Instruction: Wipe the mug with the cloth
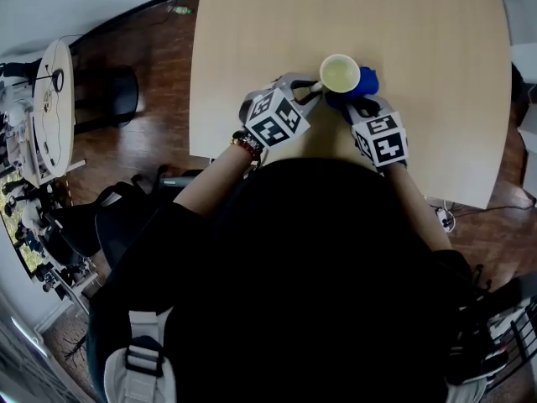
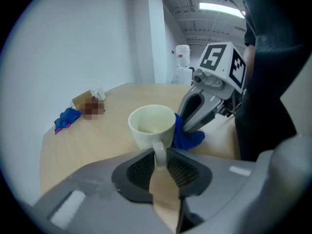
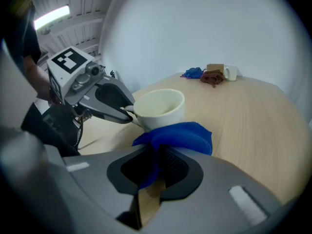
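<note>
A cream mug (image 1: 340, 74) stands upright near the front edge of the wooden table (image 1: 419, 23). My left gripper (image 1: 309, 89) comes at it from the left, and its jaws are shut on the mug's handle (image 2: 159, 155). The mug (image 2: 152, 126) looks empty inside. A blue cloth (image 1: 367, 82) is bunched against the mug's right side. My right gripper (image 1: 348, 107) is shut on that cloth (image 3: 180, 135), which presses on the wall of the mug (image 3: 161, 108). In the right gripper view the left gripper (image 3: 109, 104) shows at the handle.
At the table's far end lie a second blue cloth (image 3: 193, 72), a brown cloth (image 3: 213, 77) and a small white mug (image 3: 230, 72). A dark chair (image 1: 109, 99) stands on the wooden floor left of the table. The person's body is close to the table's near edge.
</note>
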`<state>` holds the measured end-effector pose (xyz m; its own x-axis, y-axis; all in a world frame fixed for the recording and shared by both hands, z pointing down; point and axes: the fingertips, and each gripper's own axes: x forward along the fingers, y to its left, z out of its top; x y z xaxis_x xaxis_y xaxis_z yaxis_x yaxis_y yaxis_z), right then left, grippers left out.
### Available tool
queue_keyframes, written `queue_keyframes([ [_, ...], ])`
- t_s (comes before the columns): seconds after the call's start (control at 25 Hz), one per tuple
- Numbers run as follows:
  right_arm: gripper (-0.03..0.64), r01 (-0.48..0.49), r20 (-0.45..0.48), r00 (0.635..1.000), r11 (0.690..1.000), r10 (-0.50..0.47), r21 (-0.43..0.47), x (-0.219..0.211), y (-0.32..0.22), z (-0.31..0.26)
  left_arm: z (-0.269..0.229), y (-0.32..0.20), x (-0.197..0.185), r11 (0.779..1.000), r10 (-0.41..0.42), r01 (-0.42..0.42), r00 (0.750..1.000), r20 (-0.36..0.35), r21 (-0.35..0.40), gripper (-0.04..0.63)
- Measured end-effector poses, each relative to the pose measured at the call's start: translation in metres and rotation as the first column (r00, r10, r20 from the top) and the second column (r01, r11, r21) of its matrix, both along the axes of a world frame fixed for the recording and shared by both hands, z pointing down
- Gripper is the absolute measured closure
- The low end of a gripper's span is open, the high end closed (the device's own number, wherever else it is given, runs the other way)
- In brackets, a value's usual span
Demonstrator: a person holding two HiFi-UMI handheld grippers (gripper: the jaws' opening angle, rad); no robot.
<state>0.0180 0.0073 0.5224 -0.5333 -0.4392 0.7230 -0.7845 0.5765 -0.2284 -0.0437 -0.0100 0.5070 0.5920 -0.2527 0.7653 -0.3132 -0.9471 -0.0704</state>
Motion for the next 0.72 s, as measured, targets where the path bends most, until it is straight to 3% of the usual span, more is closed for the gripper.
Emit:
queue_keyframes([
  [0.24, 0.566, -0.021, 0.042, 0.999, 1.000, 0.021, 0.004, 0.004, -0.003, -0.004, -0.004, 0.002, 0.006, 0.997, -0.052, 0.050, 0.998, -0.037, -0.052, 0.515],
  [0.52, 0.566, -0.051, 0.154, 0.988, 0.993, 0.034, 0.108, 0.010, 0.001, -0.055, -0.003, 0.010, 0.015, 0.985, -0.132, 0.122, 0.988, -0.076, -0.125, 0.512],
  [0.64, 0.567, -0.039, 0.172, 0.985, 0.987, 0.012, 0.154, 0.003, 0.006, -0.072, -0.001, 0.018, 0.017, 0.970, -0.172, 0.156, 0.982, -0.071, -0.187, 0.508],
  [0.72, 0.566, -0.021, 0.156, 0.988, 0.984, -0.007, 0.176, -0.002, 0.008, -0.073, 0.000, 0.025, 0.020, 0.946, -0.228, 0.201, 0.970, -0.083, -0.255, 0.512],
])
